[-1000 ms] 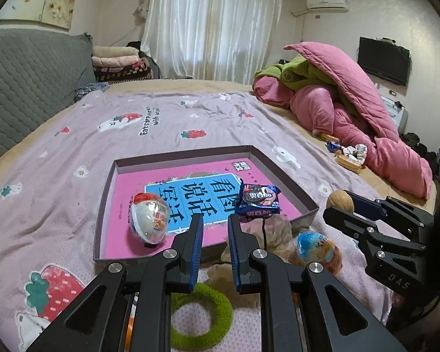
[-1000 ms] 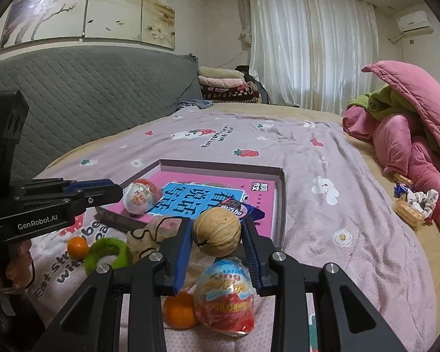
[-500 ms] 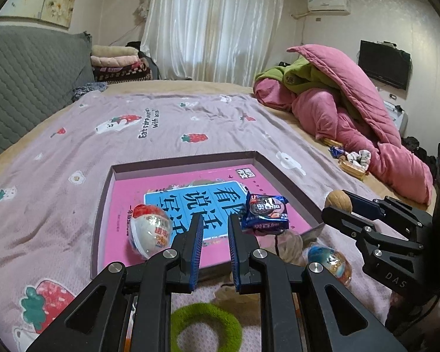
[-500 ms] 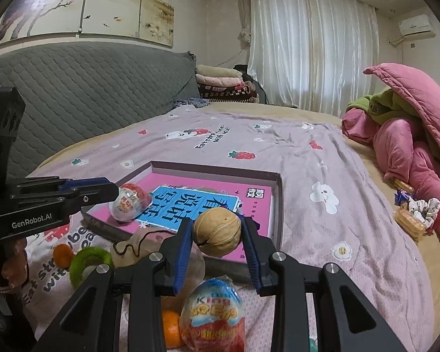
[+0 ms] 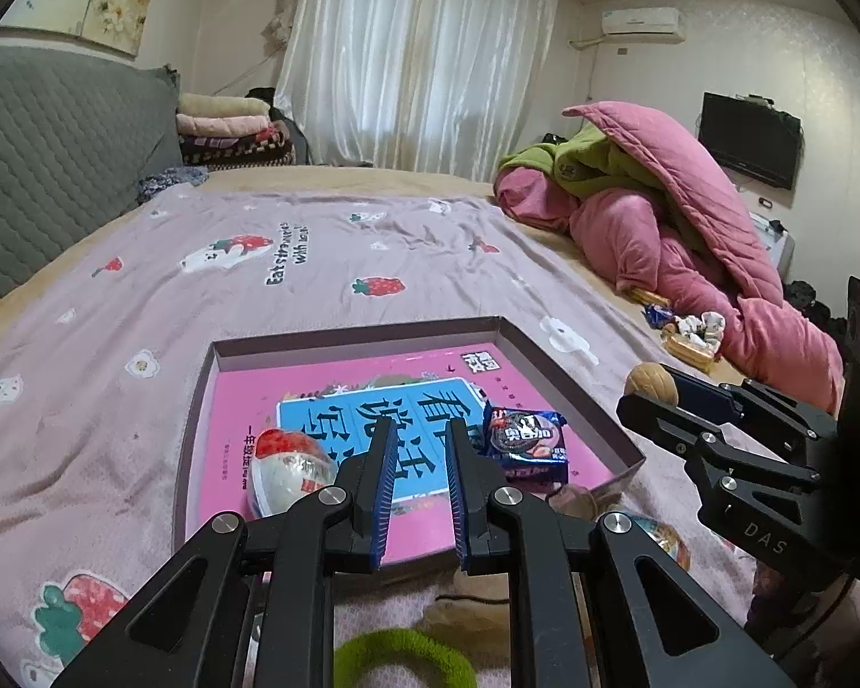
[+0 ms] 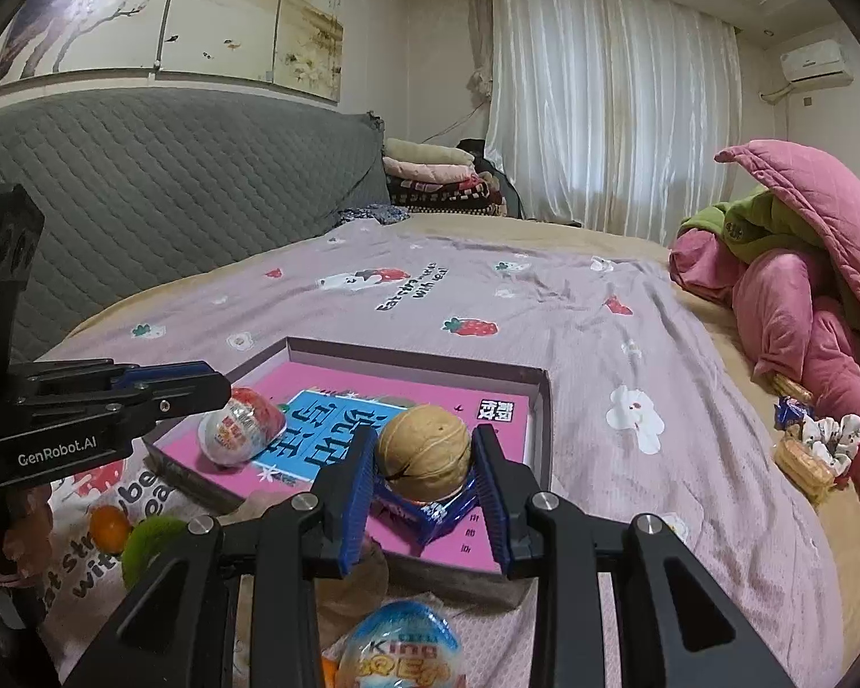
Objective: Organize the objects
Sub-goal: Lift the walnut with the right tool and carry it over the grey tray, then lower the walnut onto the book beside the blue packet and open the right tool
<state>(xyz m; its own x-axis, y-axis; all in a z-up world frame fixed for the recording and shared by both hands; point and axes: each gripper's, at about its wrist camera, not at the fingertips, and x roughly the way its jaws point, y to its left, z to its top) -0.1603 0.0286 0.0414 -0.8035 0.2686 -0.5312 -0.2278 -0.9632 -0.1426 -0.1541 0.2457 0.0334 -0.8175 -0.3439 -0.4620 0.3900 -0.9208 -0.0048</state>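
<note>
You're working in a home bedroom. The surface in front of you is a bed under a mauve strawberry-print sheet, with a grey quilted headboard and a painted panel above it. A pink duvet lies heaped at one side, folded blankets are stacked near the white curtains, and a TV and air conditioner hang on the wall.

Tan walnut held above pink-lined tray with cookie packet.
</note>
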